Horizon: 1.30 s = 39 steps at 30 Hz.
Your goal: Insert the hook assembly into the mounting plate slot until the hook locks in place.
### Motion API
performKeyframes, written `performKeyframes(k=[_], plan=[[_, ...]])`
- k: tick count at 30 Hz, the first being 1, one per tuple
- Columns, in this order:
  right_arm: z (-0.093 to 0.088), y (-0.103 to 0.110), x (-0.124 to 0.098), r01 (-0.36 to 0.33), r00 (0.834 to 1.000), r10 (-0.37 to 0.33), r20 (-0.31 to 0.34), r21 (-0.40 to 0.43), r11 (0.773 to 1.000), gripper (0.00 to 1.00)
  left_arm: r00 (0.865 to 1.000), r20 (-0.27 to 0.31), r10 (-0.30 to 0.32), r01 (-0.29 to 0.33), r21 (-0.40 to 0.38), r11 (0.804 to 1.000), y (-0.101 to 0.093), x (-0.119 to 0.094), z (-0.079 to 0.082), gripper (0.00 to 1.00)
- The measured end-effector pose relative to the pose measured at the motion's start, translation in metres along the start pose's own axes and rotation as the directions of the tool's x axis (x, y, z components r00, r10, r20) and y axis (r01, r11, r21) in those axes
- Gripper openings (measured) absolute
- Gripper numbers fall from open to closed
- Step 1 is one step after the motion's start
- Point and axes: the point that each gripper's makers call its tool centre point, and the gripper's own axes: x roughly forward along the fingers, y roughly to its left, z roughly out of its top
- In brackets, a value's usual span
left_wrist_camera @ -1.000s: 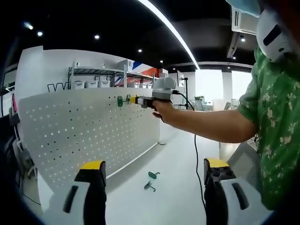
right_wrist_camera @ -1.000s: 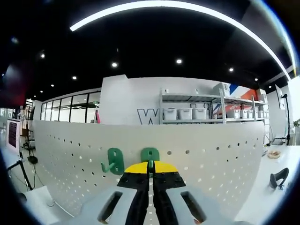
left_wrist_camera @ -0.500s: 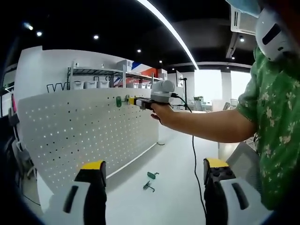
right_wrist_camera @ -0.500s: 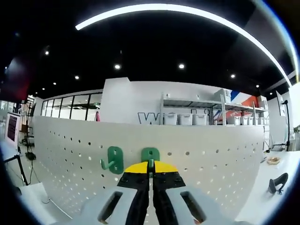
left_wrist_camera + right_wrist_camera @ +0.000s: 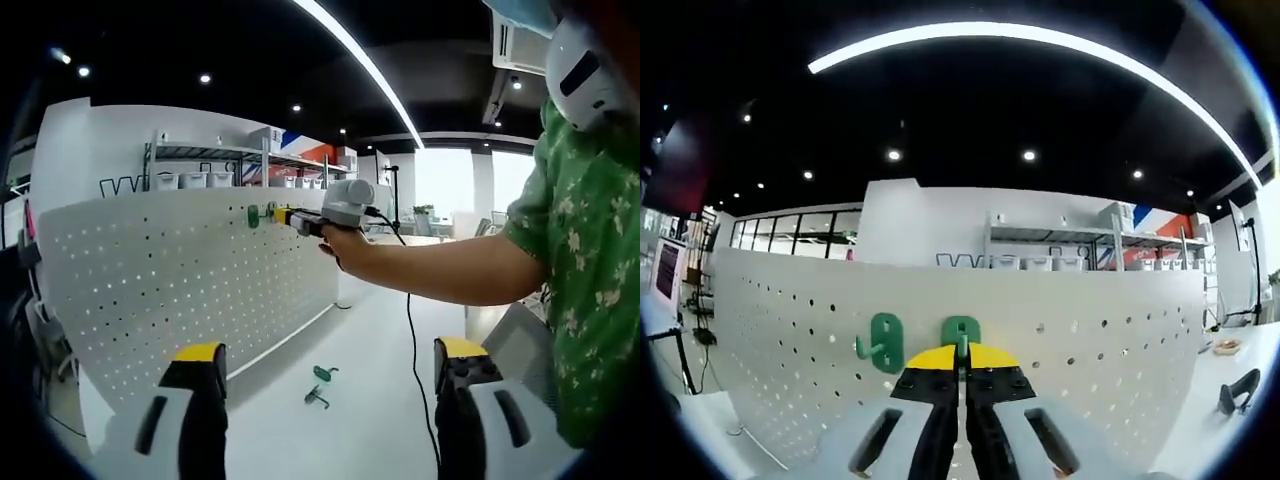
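We are pressing a small green plastic hook (image 5: 961, 333), pinched in our right gripper (image 5: 961, 372), against the white perforated mounting plate (image 5: 1120, 330) beside a mounted twin (image 5: 883, 343). It looks light and stiff, best gripped by its stem. Our left gripper (image 5: 325, 375) is hanging wide, holding nothing.

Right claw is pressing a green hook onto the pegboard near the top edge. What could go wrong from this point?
The right claw is shut on the green hook, hiding its lower part, so seating in the pegboard cannot be confirmed; releasing now may drop it. It sits close beside the mounted hook and could knock it. The left claw is open and idle; two spare hooks lie on the table and could get nudged.
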Motion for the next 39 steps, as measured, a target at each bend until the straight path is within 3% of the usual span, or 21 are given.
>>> performKeyframes(k=[16, 18, 20, 29, 39], plan=[[-0.0005, 0.0018, -0.0005, -0.001, 1.000, 0.001, -0.001, -0.036, 0.999, 0.00, 1.000, -0.005, 0.002, -0.002, -0.007, 1.000, 0.0007, -0.0010, -0.0025, 0.87], [-0.0004, 0.0026, -0.0002, 0.004, 1.000, -0.005, -0.017, -0.051, 0.999, 0.00, 1.000, -0.005, 0.003, -0.003, -0.007, 1.000, 0.0007, -0.0007, -0.0029, 0.87], [-0.0013, 0.0019, 0.0011, 0.011, 0.998, -0.018, -0.055, -0.131, 0.991, 0.00, 1.000, -0.004, 0.003, -0.003, -0.008, 1.000, 0.0010, -0.0004, -0.0032, 0.87], [-0.0025, 0.0005, 0.0041, 0.019, 0.994, -0.032, -0.105, -0.123, 0.992, 0.01, 1.000, -0.007, -0.010, 0.010, -0.003, 1.000, -0.0012, 0.0013, -0.0040, 0.86], [-0.0035, 0.0012, 0.0032, 0.014, 0.990, -0.038, -0.134, -0.176, 0.984, 0.02, 1.000, -0.007, -0.014, 0.014, -0.003, 1.000, -0.0008, 0.0005, -0.0045, 0.85]])
